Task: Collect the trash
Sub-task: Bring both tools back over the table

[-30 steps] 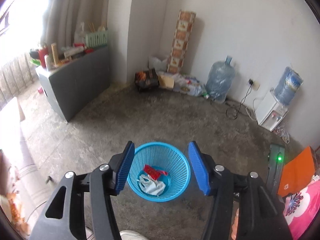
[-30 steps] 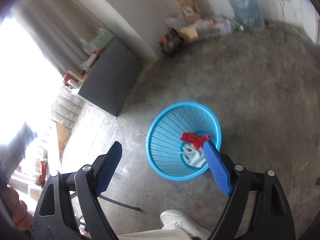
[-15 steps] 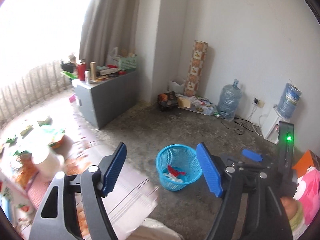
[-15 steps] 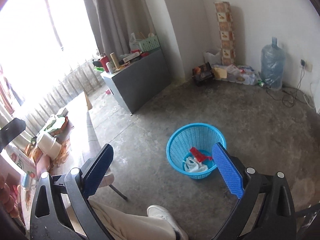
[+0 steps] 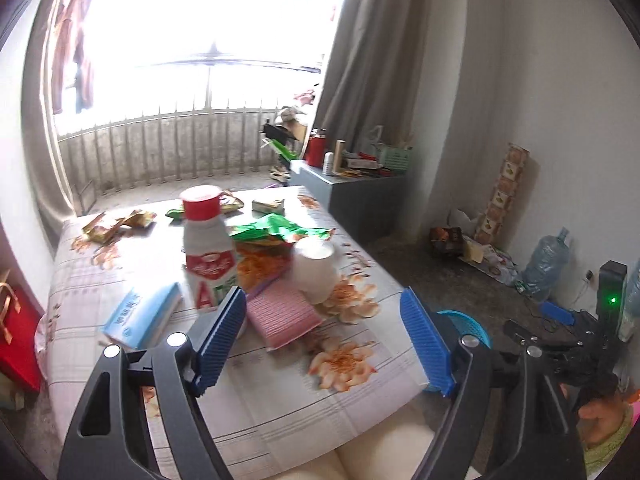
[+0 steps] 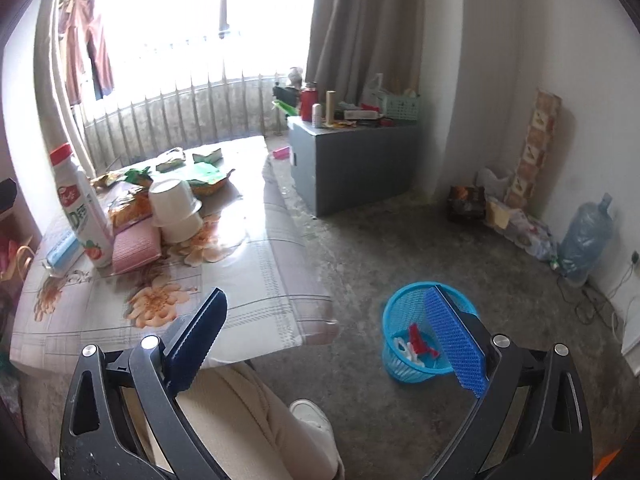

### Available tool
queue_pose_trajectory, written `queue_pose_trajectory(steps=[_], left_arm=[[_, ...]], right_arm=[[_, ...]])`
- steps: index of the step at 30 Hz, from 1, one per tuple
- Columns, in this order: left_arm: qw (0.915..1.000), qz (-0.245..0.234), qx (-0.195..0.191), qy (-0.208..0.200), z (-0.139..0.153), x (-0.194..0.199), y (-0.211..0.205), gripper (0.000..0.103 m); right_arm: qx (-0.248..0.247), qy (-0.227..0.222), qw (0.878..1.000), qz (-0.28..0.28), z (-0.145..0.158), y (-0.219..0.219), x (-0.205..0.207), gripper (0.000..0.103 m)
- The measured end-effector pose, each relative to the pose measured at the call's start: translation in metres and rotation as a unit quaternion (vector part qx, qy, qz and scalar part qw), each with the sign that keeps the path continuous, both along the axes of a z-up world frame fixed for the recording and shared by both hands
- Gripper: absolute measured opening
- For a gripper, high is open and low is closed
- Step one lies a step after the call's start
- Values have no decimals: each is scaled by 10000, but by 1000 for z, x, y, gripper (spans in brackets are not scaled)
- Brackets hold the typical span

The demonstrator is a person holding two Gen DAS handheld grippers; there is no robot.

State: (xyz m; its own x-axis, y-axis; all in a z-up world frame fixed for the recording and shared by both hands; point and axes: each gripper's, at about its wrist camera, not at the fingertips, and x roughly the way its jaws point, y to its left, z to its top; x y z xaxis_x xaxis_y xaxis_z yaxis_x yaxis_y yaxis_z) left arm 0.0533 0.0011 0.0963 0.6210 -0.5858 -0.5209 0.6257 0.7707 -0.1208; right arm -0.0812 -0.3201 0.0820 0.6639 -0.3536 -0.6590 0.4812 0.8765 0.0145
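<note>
On the floor right of the table (image 6: 280,216), the blue basket (image 6: 404,308) holds red and white trash (image 6: 414,338). Both the left gripper (image 5: 326,340) and right gripper (image 6: 336,344) have just been opening; jaws wide, nothing between them.

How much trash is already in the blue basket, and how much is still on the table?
Done: the blue basket holds a red scrap and some white bits. In hand: nothing; the left gripper and right gripper are both open and empty. Left: the milk bottle, white cup, green wrapper and more on the table.
</note>
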Motion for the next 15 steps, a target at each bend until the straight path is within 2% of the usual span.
queue_pose_trajectory(steps=[3, 7, 10, 15], left_arm=[[9989, 459, 55, 96, -10, 12, 40, 79], [9959, 857, 144, 266, -27, 24, 80, 80], [9935, 1063, 239, 323, -37, 35, 93, 81], [9921, 1103, 353, 485, -58, 80, 102, 81]], right_arm=[[309, -156, 9983, 477, 1, 17, 14, 95], [634, -227, 9941, 851, 0, 36, 35, 95], [902, -156, 9905, 1031, -1, 43, 51, 95], [1487, -29, 9818, 1185, -10, 51, 63, 95]])
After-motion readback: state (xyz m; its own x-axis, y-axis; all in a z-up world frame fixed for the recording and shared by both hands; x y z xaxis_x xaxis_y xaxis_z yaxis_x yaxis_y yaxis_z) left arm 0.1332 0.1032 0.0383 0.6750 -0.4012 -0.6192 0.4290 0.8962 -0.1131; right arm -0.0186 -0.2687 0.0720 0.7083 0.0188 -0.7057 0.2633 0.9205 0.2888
